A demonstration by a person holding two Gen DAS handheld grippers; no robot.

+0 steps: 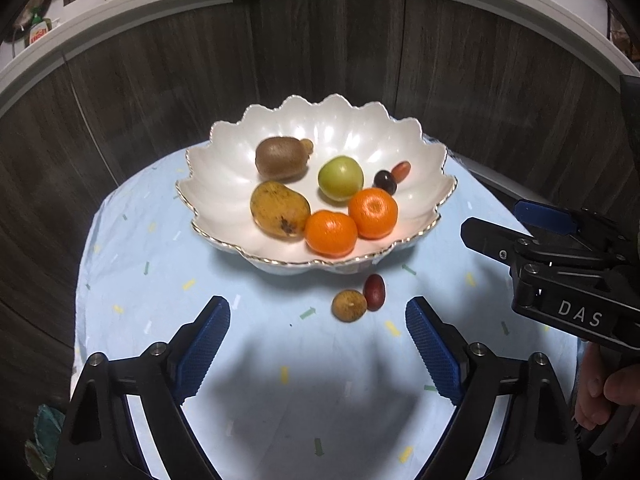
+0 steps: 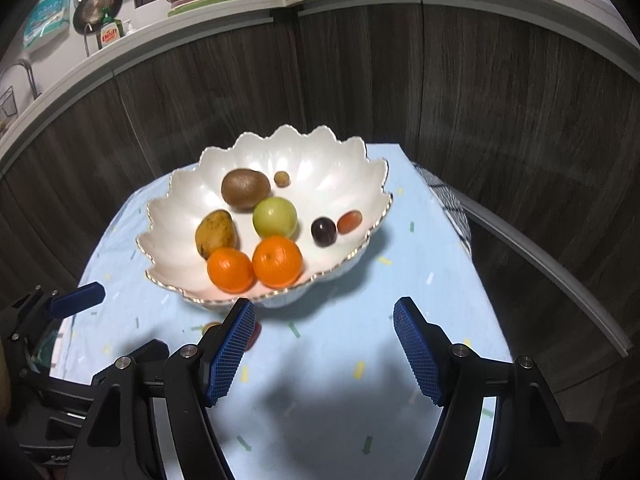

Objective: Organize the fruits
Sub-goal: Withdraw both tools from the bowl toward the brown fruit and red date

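Observation:
A white scalloped bowl [image 1: 224, 184] [image 2: 340, 176] on a light blue cloth holds a kiwi [image 1: 280, 159], a mango [image 1: 279, 209], a green fruit [image 1: 340, 178], two oranges [image 1: 331, 233] [image 1: 373, 213], a dark grape [image 1: 385, 182], a red grape [image 1: 401, 171] and a small brown fruit [image 2: 281, 178]. On the cloth in front of the bowl lie a small brown round fruit [image 1: 349, 305] and a dark red fruit [image 1: 374, 292]. My left gripper [image 1: 318, 344] is open just short of them. My right gripper [image 2: 324, 346] is open and empty, near the bowl's front.
Dark wood cabinet fronts curve behind the table. A counter above carries pots, plates and a dish soap bottle [image 2: 109, 36]. A checked cloth [image 2: 452, 204] lies at the table's right edge. The right gripper's body [image 1: 560, 276] stands at the right of the left wrist view.

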